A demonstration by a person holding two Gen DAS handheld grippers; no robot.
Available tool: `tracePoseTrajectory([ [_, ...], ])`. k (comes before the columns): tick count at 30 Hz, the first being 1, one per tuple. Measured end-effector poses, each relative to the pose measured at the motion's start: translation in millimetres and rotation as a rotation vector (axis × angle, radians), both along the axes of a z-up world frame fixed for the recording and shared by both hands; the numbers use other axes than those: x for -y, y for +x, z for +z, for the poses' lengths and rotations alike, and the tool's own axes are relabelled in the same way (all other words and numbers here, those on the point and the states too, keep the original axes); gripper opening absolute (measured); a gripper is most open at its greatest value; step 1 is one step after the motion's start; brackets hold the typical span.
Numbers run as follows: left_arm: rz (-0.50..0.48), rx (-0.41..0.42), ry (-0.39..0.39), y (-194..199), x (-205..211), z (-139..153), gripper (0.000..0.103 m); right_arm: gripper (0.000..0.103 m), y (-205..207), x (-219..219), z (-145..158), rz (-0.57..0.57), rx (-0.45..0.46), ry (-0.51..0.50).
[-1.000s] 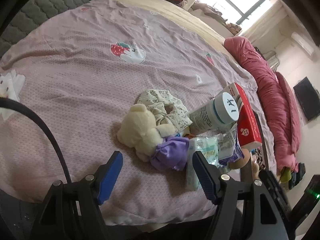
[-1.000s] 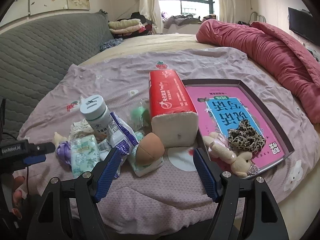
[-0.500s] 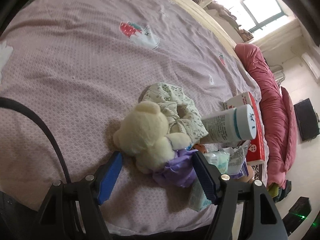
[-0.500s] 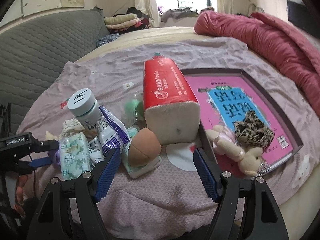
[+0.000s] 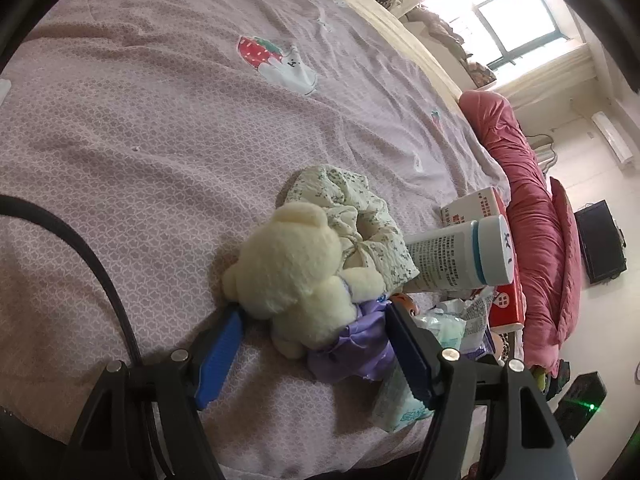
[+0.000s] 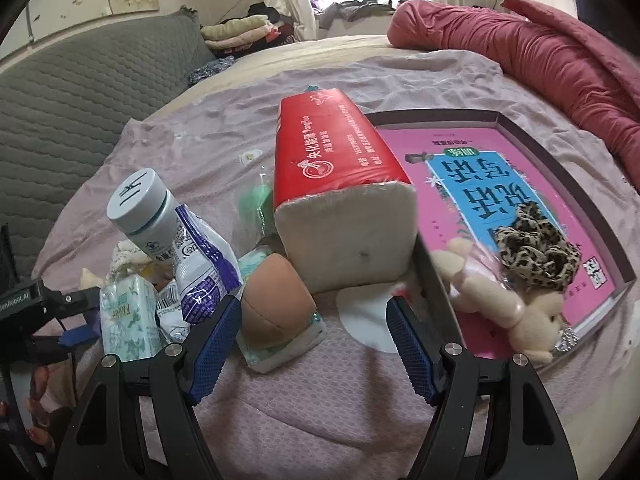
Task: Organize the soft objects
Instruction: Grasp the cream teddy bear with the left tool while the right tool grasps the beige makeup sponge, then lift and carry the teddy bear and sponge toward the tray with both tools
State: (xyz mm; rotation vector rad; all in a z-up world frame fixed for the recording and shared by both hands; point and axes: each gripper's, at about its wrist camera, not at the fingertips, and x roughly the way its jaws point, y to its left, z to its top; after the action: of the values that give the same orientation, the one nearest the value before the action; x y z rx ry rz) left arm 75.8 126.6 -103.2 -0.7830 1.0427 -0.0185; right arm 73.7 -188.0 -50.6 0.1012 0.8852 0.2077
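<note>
One fluffy cream teddy bear (image 5: pixel 298 264); purple satin skirt | crinkled floral scrunchie (image 5: pixel 360 216)

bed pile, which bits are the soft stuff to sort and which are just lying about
Soft, to sort: cream bear, floral scrunchie, leopard scrunchie, pink doll, sponge.

Just lying about: bottle, tissue brick, tissue pack, purple packet.

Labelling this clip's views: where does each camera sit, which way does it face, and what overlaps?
Left wrist: on the left gripper, angled down at the cream teddy bear between its open blue pads; no hand shows.
Right wrist: on the right gripper, angled down over the bed at the red tissue pack and tray; fingertips at left edge.
Shared: white bottle, tissue pack.
</note>
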Motion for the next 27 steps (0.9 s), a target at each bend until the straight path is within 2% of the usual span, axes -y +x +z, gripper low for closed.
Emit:
tracePoseTrajectory([
  [3, -0.001, 0.007, -0.005, -1.1, -1.0, -1.3, 0.072, 0.076, 2.3, -3.0, -1.3, 0.016, 0.005, 0.008],
  [9, 0.005, 0.017, -0.033, -3.5, -4.4, -4.0, 0.071, 0.062, 8.1, -7.3, -5.2, 0.050, 0.005, 0.061],
  [13, 0.004, 0.021, -0.040, -3.8, -5.3, -5.1, 0.068, 0.041, 6.3, -14.7, -2.8, 0.092, 0.026, 0.067],
  [27, 0.005, 0.034, -0.095, -9.3, -12.0, -5.4, 0.058, 0.039, -1.4, -5.7, 4.3, 0.097, 0.048, 0.095],
])
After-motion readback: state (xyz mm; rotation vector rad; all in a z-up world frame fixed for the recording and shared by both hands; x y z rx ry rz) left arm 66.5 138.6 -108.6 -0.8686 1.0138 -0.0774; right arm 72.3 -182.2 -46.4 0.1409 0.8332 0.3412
